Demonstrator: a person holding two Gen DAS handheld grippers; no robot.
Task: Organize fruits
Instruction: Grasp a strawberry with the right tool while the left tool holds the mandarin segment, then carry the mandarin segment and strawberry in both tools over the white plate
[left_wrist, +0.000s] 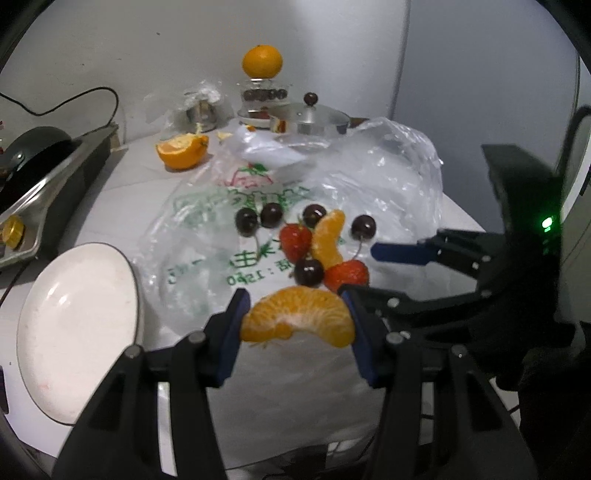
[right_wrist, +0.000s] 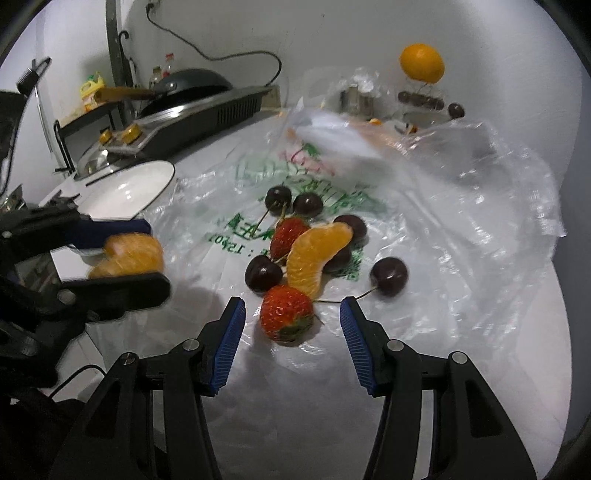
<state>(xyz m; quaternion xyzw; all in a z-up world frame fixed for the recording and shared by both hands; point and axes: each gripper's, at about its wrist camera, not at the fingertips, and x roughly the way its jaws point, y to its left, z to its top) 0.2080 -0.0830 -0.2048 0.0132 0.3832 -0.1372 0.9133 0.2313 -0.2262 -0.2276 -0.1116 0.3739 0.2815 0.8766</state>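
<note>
My left gripper (left_wrist: 295, 321) is shut on an orange segment (left_wrist: 299, 317), held above the plastic bag (left_wrist: 207, 266); it also shows in the right wrist view (right_wrist: 127, 253). A white bowl (left_wrist: 74, 332) sits to its left. On the bag lie a second orange segment (right_wrist: 317, 254), two strawberries (right_wrist: 286, 314) (right_wrist: 288, 236) and several dark cherries (right_wrist: 389, 277). My right gripper (right_wrist: 291, 325) is open, its fingers either side of the near strawberry, slightly short of it. It enters the left wrist view (left_wrist: 373, 269) from the right.
A stove (right_wrist: 192, 114) with a black pan stands left of the bowl. At the back are a halved orange (left_wrist: 183, 151), a whole orange (left_wrist: 262, 61) on a glass jar, a steel pot lid (left_wrist: 314, 114) and crumpled plastic.
</note>
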